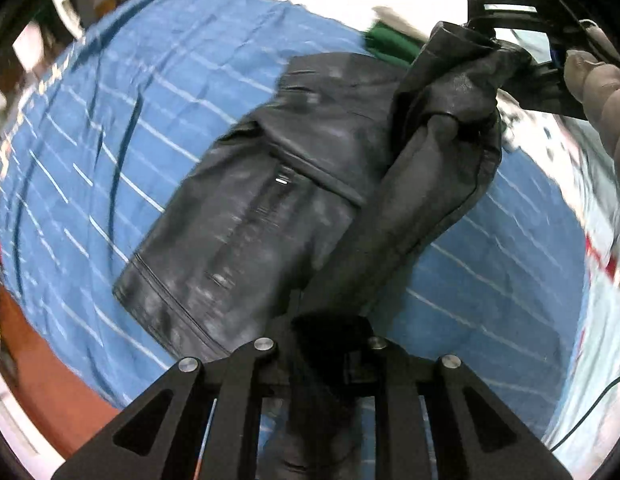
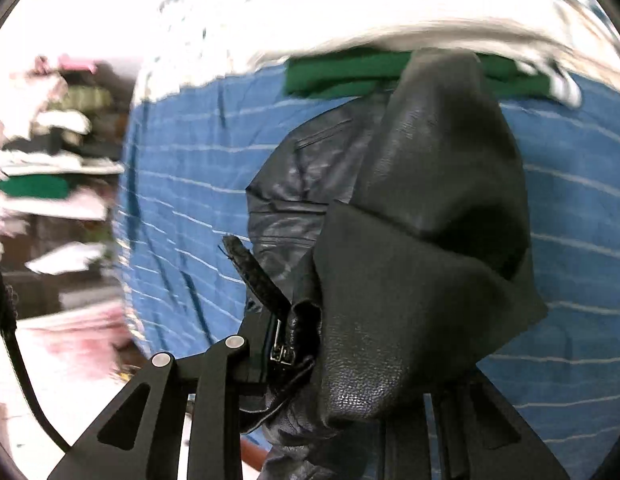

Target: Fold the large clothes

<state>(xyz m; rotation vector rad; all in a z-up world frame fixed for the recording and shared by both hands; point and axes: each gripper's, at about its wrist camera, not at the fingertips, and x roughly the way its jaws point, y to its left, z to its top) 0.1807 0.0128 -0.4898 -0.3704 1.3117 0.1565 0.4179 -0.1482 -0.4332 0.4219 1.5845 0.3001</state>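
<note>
On a blue sheet (image 1: pixel 110 128) lies a black jacket (image 1: pixel 246 240). Left gripper (image 1: pixel 322 344) and right gripper (image 2: pixel 306 344) each clamp its raised edge; green cloth (image 2: pixel 350 76) lies beyond.

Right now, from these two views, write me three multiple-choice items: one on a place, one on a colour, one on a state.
1. Where does the jacket mostly lie?
A. on the blue sheet
B. on a wooden chair
C. in a basket

2. What colour is the folded cloth beyond the jacket?
A. red
B. green
C. yellow

3. What are the left tongs and right tongs doing?
A. both hang open, apart from the jacket
B. only the left grips it
C. both are shut on the jacket

Key: 1 A, the jacket's body is spread flat on the striped blue sheet. 2 B, a green fold shows past the jacket's far end in both views. 3 C, each wrist view shows black leather bunched between its tongs, with that part lifted off the sheet.
</note>
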